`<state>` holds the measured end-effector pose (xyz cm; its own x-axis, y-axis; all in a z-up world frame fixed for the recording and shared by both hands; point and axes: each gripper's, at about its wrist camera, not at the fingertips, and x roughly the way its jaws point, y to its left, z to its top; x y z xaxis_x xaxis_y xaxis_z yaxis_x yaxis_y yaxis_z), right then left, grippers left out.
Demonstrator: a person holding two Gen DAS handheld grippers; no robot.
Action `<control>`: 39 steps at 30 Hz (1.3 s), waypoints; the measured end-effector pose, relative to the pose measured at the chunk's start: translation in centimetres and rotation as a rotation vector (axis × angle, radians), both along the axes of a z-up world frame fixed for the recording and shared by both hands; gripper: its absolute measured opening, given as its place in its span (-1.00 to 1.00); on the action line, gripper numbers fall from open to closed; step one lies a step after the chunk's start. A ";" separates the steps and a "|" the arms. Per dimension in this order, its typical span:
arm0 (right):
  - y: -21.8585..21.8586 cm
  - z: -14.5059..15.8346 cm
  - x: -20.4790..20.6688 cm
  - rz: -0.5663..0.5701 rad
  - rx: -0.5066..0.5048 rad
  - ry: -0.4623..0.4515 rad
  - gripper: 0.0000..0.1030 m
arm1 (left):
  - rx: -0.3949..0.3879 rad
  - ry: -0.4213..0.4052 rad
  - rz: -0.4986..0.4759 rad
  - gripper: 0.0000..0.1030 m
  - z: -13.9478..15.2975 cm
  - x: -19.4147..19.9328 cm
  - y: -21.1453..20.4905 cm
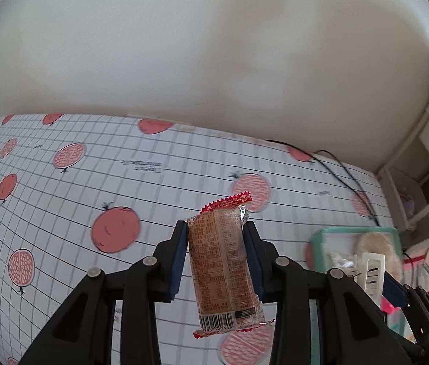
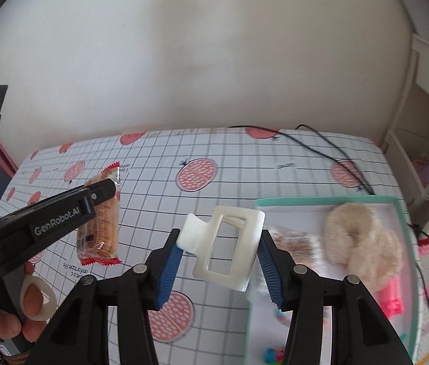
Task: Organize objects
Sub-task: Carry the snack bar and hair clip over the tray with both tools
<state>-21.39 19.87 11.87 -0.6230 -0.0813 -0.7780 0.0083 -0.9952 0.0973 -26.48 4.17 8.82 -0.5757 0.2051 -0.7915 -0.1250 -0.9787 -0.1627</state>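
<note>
- Above the pomegranate-print tablecloth (image 1: 62, 188), the left gripper (image 1: 216, 261) is clenched on a wrapped biscuit pack (image 1: 225, 261) — a brown packet with red crimped ends, held lengthwise between the blue pads, barcode end nearest the camera.
- From the right wrist view, the same biscuit pack (image 2: 100, 219) hangs in the air over the left part of the table, with the left gripper (image 2: 105, 193) reaching in from the left edge; a hand (image 2: 17, 316) shows below it with a finger through a pale ring.
- Toward the middle of the scene, the right gripper (image 2: 219, 249) is grasping a cream-white claw hair clip (image 2: 226, 243), tilted, its rectangular frame pinched between the ribbed blue pads.
- On the right side of the table lies a teal-rimmed tray (image 2: 320, 201); the hair clip is held just left of its near-left corner, above the tablecloth (image 2: 245, 164).
- Inside the tray sit a fluffy beige scrunchie (image 2: 363, 240), a pink item (image 2: 392, 302) — too blurred to name — and some small colourful pieces at the near end.
- A black cable (image 2: 330, 152) trails across the far right of the table.
- Behind the table stands a plain pale wall (image 2: 199, 60), with a white shelf unit (image 2: 427, 115) at the right.
</note>
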 end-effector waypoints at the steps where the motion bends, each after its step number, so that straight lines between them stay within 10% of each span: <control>1: 0.7 0.1 0.6 -0.010 -0.003 0.004 0.02 | 0.000 0.003 -0.007 -0.26 0.3 0.4 0.4; 25: 13.3 2.4 10.1 -0.186 -0.015 0.054 0.02 | 0.000 0.020 -0.165 -0.25 4.7 9.3 11.2; 39: 16.0 -1.7 8.1 -0.217 -0.031 -0.023 0.02 | -0.030 -0.028 -0.232 -0.25 1.3 8.3 15.8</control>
